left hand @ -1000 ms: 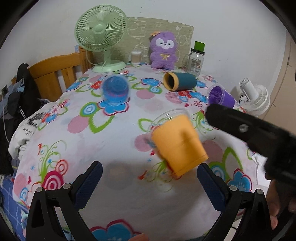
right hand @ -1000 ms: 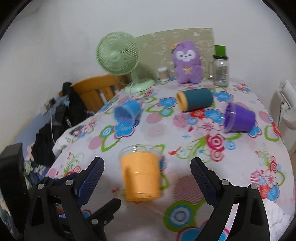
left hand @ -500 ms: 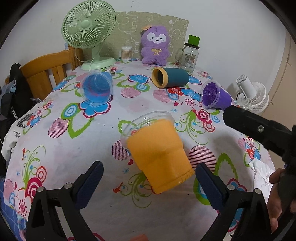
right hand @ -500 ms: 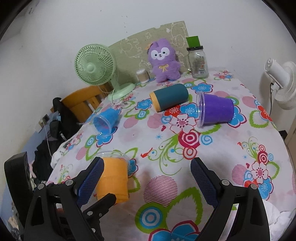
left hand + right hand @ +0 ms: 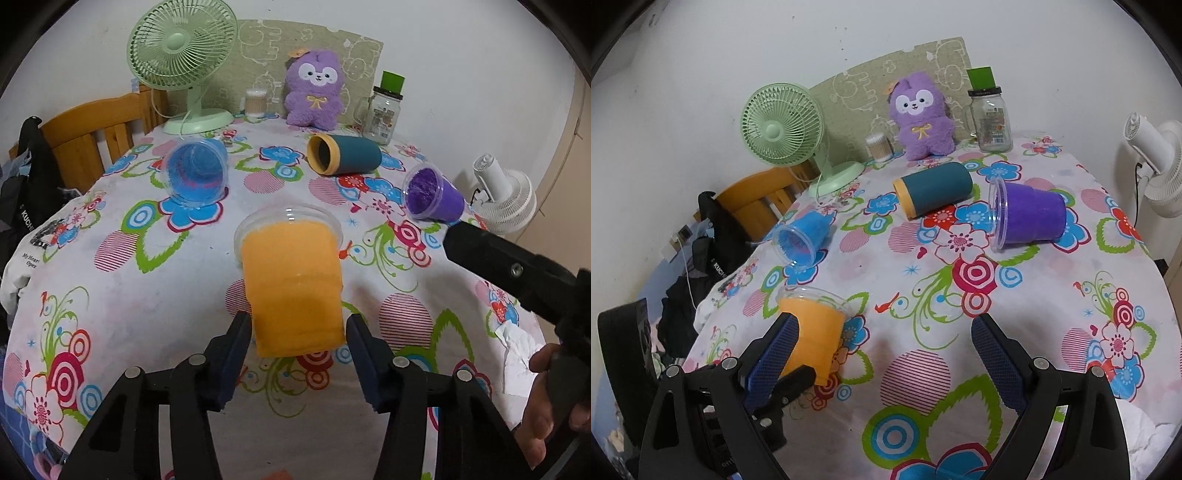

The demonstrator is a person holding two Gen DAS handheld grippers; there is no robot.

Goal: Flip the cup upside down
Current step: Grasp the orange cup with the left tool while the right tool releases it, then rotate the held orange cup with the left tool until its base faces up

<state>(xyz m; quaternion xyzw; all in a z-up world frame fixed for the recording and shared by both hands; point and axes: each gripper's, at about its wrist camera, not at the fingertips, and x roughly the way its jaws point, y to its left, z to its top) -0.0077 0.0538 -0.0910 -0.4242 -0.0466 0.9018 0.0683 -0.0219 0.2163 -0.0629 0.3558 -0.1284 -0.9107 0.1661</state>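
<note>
Left wrist view: the orange cup [image 5: 293, 291], lying on the tablecloth [image 5: 122, 295], is now clamped between the left gripper [image 5: 295, 334] pads, previously wide apart. Right wrist view: the right gripper [image 5: 882, 354] is kept spread, empty, beside it.

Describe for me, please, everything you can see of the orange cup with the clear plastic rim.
The orange cup with the clear plastic rim is a tapered tumbler, apparently a clear plastic shell over a matte orange lining. It lies on its side on the floral tablecloth, mouth pointing away from the left gripper, base toward it. That gripper's blue-padded fingers flank the base on both sides; the cup looks gripped.
</note>
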